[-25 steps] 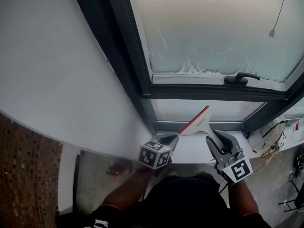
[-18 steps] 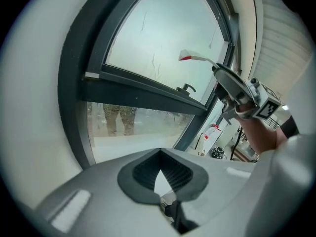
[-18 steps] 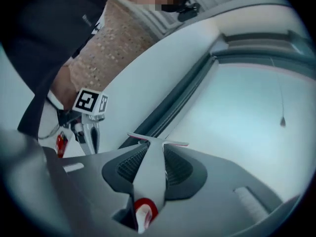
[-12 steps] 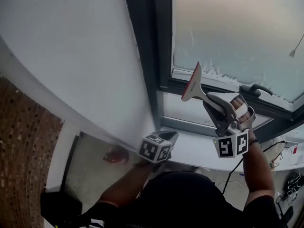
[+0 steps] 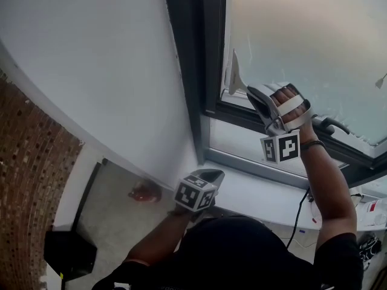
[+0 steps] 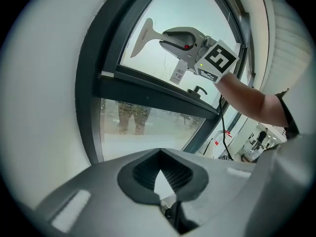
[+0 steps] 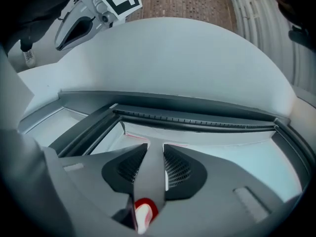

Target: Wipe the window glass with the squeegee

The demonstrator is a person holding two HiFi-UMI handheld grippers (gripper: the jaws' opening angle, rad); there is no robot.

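Squeegee is seen upper centre of the head view. It is pale grey and T-shaped, with a slim neck flaring to a thin blade and a red patch at the handle base. The blade is set near upright against the window glass, at the pane's left edge, just beside the dark frame. The neck is clamped between the jaws of the right gripper, raised in a hand. The left gripper is held low at frame centre over the white sill, well apart from the squeegee. Its jaws are closed together with nothing between them. A white wall fills the upper left; brick surface at far left.
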